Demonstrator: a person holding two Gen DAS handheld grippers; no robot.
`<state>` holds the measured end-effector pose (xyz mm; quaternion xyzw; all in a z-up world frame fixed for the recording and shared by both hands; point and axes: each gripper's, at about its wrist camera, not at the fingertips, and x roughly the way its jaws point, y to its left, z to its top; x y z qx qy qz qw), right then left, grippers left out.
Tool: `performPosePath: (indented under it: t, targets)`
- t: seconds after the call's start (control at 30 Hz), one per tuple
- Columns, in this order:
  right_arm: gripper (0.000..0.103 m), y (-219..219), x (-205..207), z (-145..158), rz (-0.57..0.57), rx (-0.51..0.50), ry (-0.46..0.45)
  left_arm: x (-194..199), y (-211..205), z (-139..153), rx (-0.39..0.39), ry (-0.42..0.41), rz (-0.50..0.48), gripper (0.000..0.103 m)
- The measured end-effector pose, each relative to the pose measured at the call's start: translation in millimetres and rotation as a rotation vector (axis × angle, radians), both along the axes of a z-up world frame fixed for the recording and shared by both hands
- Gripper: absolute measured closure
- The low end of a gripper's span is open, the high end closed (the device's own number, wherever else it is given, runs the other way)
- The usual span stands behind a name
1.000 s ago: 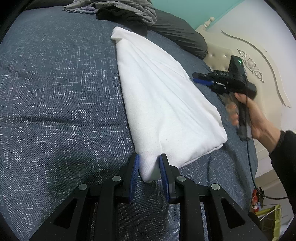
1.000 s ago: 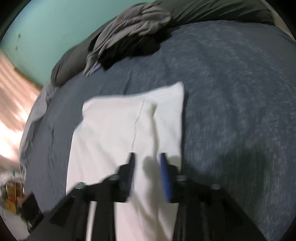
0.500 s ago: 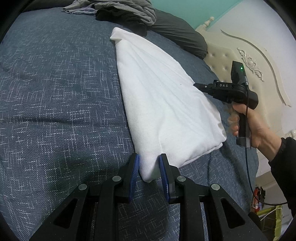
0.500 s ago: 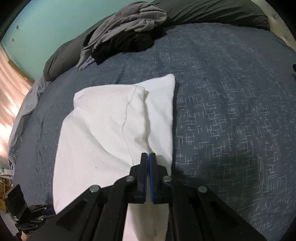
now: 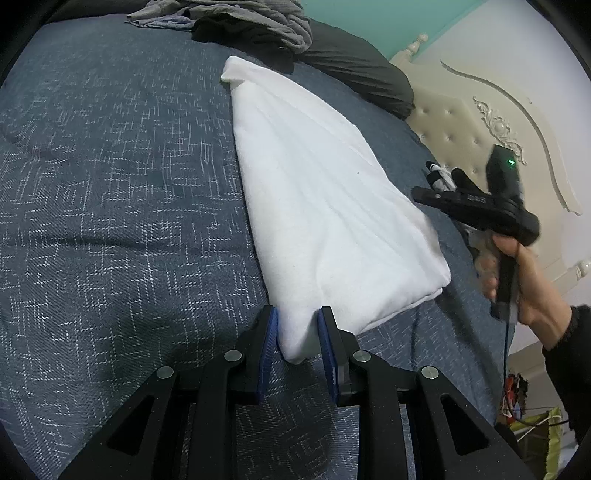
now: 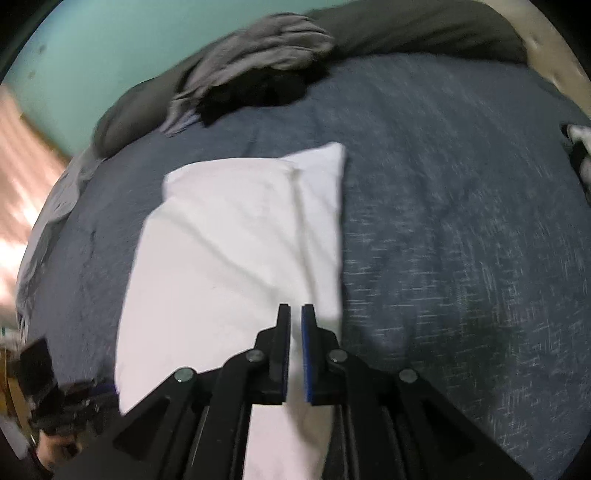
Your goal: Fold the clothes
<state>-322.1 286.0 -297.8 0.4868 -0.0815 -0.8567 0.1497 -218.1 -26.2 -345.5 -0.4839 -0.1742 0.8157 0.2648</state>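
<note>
One folded white garment (image 5: 325, 206), corner pinched in left fingers (image 5: 267, 332); right fingers (image 6: 308, 347) parting, empty; two grippers.

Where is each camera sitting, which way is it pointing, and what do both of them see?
Left wrist: behind the left gripper, angled down the bed; its pads hold the white garment corner; the right hand shows.
Right wrist: behind the right gripper, angled down from the opposite side; its jaws are opening, apart above the garment.
Shared: garment, bed, grey clothes pile.
</note>
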Motion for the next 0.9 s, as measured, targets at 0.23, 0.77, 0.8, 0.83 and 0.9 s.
performPosePath:
  t: [0.23, 0.77, 0.8, 0.83, 0.9]
  targets:
    - [0.097, -15, 9, -24, 0.077, 0.052, -0.099, 0, 3, 2, -0.003, 0.000, 0.000, 0.078]
    - [0.049, -57, -131, 12, 0.115, 0.319, 0.065, -2, 4, 1, -0.010, 0.001, -0.004, 0.078]
    - [0.049, -61, -138, 10, 0.130, 0.350, 0.066, -2, 4, 1, -0.009, 0.001, -0.005, 0.078]
    - [0.051, -64, -144, 8, 0.145, 0.365, 0.064, -2, 3, 1, -0.007, 0.000, -0.005, 0.078]
    - [0.059, -67, -147, 5, 0.162, 0.389, 0.062, -2, 2, 1, -0.005, -0.001, -0.005, 0.078]
